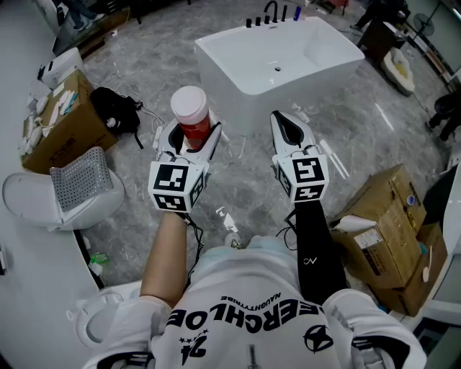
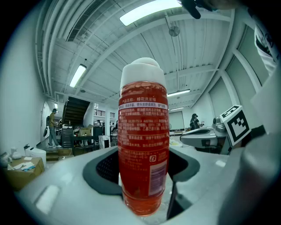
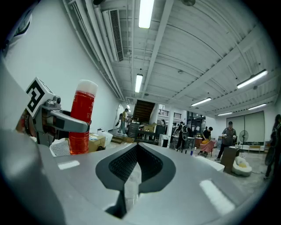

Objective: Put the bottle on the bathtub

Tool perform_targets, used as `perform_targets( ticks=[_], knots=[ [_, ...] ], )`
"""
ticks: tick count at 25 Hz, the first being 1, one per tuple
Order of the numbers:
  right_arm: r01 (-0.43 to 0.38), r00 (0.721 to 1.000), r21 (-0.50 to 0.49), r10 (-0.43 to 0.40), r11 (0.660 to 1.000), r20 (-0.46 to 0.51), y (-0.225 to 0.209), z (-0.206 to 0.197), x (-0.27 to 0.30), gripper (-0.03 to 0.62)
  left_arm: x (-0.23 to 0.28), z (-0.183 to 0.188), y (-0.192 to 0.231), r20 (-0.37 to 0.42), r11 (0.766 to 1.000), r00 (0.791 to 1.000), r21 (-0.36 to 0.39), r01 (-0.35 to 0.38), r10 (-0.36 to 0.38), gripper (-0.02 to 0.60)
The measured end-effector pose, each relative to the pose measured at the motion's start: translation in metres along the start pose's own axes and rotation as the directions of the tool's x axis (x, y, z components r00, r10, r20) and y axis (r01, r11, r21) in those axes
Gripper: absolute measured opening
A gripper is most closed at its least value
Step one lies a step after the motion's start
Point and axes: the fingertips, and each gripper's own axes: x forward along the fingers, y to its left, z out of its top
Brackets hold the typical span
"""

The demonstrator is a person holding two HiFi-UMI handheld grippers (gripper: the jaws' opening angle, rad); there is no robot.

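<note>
A red bottle [image 1: 193, 119] with a white cap stands upright between the jaws of my left gripper [image 1: 189, 135], which is shut on its lower body. In the left gripper view the bottle [image 2: 144, 145] fills the middle, with the dark pads [image 2: 103, 169] against its sides. My right gripper [image 1: 287, 128] is beside it, level, its jaws together with nothing between them. The right gripper view shows the pads [image 3: 127, 167] meeting and the bottle [image 3: 82, 116] off to the left. The white bathtub [image 1: 216, 45] stands on the floor ahead of both grippers, a short way off.
Black taps [image 1: 272, 16] line the tub's far rim. A cardboard box [image 1: 61, 122], a black bag [image 1: 115, 108] and a white toilet [image 1: 43, 202] are at the left. More cardboard boxes [image 1: 389, 230] stand at the right. People stand in the background of the gripper views.
</note>
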Motion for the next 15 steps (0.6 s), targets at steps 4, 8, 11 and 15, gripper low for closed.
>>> perform_targets(
  ticks=[4, 8, 11, 15],
  knots=[
    [0.010, 1.000, -0.002, -0.010, 1.000, -0.002, -0.009, -0.003, -0.002, 0.029, 0.008, -0.002, -0.006, 0.001, 1.000, 1.000, -0.005, 0.008, -0.008, 0.400],
    [0.005, 1.000, -0.010, -0.005, 1.000, -0.012, -0.019, -0.009, -0.004, 0.029, 0.020, -0.005, -0.015, -0.008, 1.000, 1.000, -0.009, 0.019, -0.019, 0.401],
    [0.002, 1.000, -0.014, -0.002, 1.000, -0.021, -0.027, -0.017, -0.005, 0.029, 0.030, -0.008, -0.023, -0.017, 1.000, 1.000, -0.010, 0.026, -0.026, 0.400],
    [-0.003, 1.000, 0.013, 0.003, 1.000, -0.008, -0.047, -0.025, 0.001, 0.031, 0.050, -0.013, -0.033, -0.032, 1.000, 0.999, -0.001, 0.023, -0.023, 0.402]
  ],
)
